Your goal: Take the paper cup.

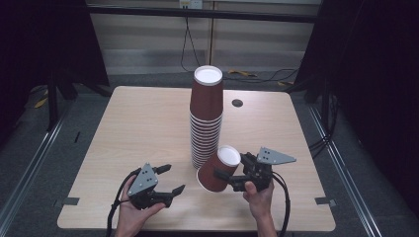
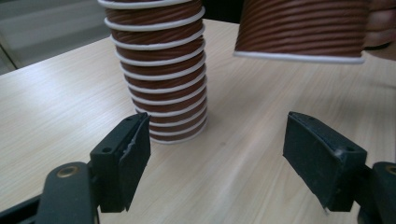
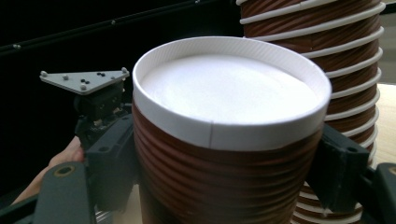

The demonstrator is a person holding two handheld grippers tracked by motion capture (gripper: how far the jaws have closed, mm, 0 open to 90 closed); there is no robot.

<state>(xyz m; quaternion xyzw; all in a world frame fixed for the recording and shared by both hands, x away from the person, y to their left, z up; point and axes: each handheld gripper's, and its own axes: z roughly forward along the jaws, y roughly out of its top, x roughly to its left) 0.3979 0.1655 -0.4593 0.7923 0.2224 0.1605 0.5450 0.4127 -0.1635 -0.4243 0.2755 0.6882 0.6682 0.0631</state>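
Observation:
A tall stack of upturned brown ribbed paper cups (image 1: 206,118) stands at the table's middle. My right gripper (image 1: 226,180) is shut on one more brown cup (image 1: 217,170), tilted with its white bottom up, held just off the table beside the foot of the stack. The right gripper view has that cup (image 3: 224,140) squeezed between both jaws, the stack (image 3: 345,56) right behind it. My left gripper (image 1: 174,178) hovers at the front left, open, nothing between its jaws. In the left gripper view (image 2: 217,154) it faces the stack (image 2: 159,70), with the held cup (image 2: 303,28) upper right.
The light wooden table (image 1: 138,123) has a small round cable hole (image 1: 237,103) behind the stack. Bare tabletop lies to the left of the stack. Cables trail on the floor beyond the far edge. Dark curtains and stands flank both sides.

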